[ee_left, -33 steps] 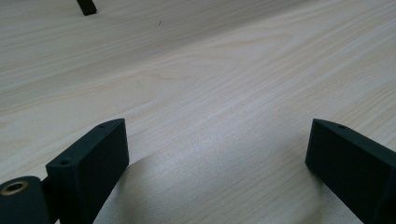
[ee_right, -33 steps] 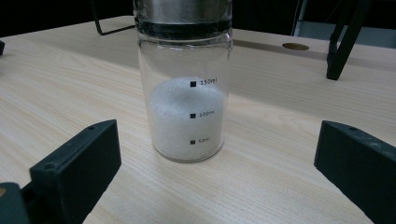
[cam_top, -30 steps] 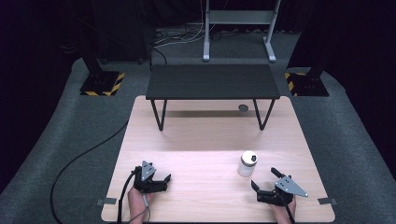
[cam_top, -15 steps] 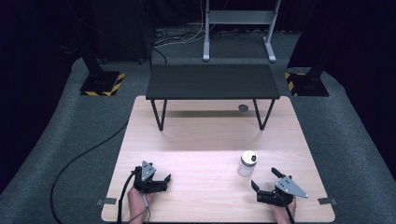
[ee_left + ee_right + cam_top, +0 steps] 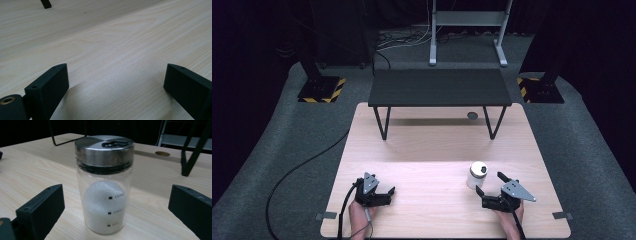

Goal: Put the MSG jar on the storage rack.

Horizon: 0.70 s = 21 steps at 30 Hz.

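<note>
Right gripper (image 5: 491, 190), fingers spread wide and empty, frames the upright jar (image 5: 104, 182) on the tabletop (image 5: 432, 150), seemingly aligned for grasping; left gripper (image 5: 382, 192) rests wide, empty.

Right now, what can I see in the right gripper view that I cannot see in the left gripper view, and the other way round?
The right gripper view alone gives a glass jar with a metal lid, standing upright and partly filled with white powder, between that gripper's open jaws without touching them; behind it stand a black table leg and a round hole in the tabletop. The left gripper view alone gives bare wood between its open jaws. Both share the pale wooden table and two black jaws set wide apart.
</note>
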Each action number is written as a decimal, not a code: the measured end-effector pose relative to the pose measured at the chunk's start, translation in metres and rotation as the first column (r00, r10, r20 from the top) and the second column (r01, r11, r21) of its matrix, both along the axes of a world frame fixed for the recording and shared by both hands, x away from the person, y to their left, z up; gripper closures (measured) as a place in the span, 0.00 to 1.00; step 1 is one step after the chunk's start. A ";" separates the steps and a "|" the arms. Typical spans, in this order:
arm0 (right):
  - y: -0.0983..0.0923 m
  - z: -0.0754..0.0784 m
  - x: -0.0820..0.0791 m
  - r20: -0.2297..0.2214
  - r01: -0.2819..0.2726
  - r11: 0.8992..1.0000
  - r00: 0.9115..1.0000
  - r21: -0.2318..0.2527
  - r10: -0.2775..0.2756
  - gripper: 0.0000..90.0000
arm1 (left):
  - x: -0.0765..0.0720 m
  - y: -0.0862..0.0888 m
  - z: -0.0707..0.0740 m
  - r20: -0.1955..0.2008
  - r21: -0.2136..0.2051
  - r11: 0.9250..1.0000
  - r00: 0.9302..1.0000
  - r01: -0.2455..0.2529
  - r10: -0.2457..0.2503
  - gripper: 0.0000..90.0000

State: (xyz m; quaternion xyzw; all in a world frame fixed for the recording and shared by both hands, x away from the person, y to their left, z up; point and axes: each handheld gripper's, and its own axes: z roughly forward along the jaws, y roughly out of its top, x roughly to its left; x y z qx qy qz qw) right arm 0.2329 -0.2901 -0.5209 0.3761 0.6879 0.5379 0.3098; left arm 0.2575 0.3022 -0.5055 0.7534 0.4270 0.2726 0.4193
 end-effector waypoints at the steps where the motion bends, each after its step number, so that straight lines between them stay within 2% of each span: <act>1: 0.001 0.000 0.003 -0.003 -0.008 1.000 1.000 -0.002 0.008 0.00 | 0.000 0.000 0.000 -0.001 0.001 1.000 1.000 0.000 0.000 0.06; 8: 0.017 -0.003 0.026 -0.040 -0.040 0.999 0.998 0.001 0.040 0.00 | 0.000 0.000 0.000 -0.002 0.001 1.000 1.000 -0.002 0.002 0.06; 10: 0.021 -0.002 0.031 -0.050 -0.042 0.999 0.998 -0.017 0.041 0.00 | 0.000 0.000 0.000 -0.001 0.001 1.000 1.000 -0.001 0.001 0.06; 18: 0.024 -0.002 0.031 -0.049 -0.037 0.999 0.998 -0.027 0.036 0.00 | 0.000 0.000 0.000 -0.001 0.002 1.000 1.000 -0.001 0.001 0.06; 20: 0.023 -0.002 0.033 -0.047 -0.042 0.999 0.998 -0.016 0.041 0.06 | 0.000 0.000 0.000 -0.001 0.001 1.000 1.000 0.000 0.000 0.06; 21: 0.023 -0.002 0.033 -0.047 -0.042 0.999 0.998 -0.016 0.041 0.06 | 0.000 0.000 0.000 -0.001 0.001 1.000 1.000 0.000 0.000 0.06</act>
